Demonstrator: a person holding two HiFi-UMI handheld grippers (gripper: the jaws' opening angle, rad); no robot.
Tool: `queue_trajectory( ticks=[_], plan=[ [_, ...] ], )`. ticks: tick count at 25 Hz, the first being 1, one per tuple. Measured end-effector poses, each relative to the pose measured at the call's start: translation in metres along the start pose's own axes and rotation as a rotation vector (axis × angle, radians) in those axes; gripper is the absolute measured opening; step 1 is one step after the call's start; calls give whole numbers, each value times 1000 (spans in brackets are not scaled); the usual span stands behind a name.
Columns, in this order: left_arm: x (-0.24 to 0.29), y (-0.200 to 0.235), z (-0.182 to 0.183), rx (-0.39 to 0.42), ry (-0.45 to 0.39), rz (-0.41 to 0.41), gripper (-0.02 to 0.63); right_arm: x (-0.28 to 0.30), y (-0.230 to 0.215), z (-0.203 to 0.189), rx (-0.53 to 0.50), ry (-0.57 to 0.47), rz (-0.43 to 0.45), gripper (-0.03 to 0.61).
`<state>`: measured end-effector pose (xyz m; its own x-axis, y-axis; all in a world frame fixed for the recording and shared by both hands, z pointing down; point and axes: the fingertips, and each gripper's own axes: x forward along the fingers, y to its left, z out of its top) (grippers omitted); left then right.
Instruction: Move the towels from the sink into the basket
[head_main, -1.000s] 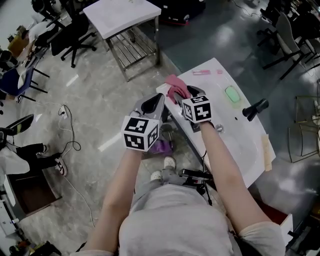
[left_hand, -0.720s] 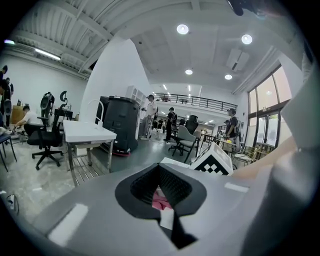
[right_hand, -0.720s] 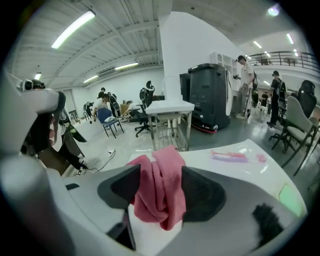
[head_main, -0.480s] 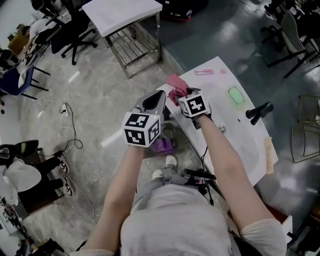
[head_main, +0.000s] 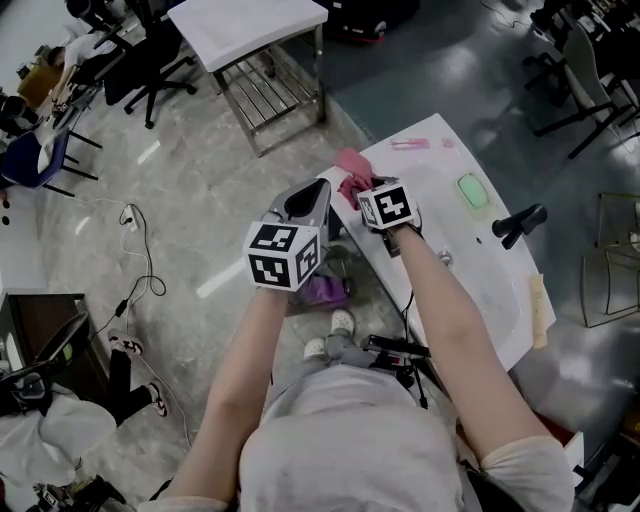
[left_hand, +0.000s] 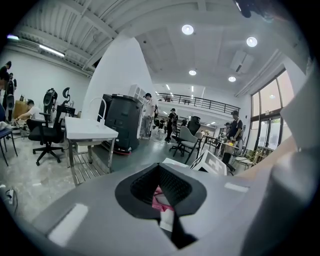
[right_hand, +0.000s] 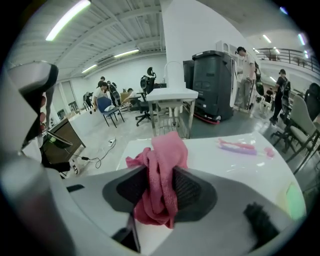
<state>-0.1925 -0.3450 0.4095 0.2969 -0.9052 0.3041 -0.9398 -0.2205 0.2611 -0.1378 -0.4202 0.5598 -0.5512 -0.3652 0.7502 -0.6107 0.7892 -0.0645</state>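
Pink towel (right_hand: 167, 150) lies bunched at the upper-left corner of the white sink top (head_main: 450, 240), mid-frame. My right hand-held gripper (right_hand: 160, 192) tilts down with the towel pinched between its jaws, which have just been closing. My left hand-held gripper (left_hand: 161, 187) hovers just left, jaws apart, empty. Grey floor (head_main: 180, 200), a white table (head_main: 250, 30) and office chairs (head_main: 140, 70) fill the upper left.

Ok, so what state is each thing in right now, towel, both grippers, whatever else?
pink towel: bunched up at the sink corner, between the right jaws.
right gripper: jaws have just been closing, pads pressing the towel.
left gripper: open, nothing between its jaws.
toothbrush: lying flat on the sink top.
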Motion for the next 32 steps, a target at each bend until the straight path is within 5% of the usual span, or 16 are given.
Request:
queue_trajectory(
  ticks=[6,32],
  plan=[
    [-6,-5,-2,6,9,-9,5,-4,9,-1,-48,35,-48,70],
    [-50,-39,28,59,-74,-44,6,-99,29,39,-93,-142,-157,66]
  ],
)
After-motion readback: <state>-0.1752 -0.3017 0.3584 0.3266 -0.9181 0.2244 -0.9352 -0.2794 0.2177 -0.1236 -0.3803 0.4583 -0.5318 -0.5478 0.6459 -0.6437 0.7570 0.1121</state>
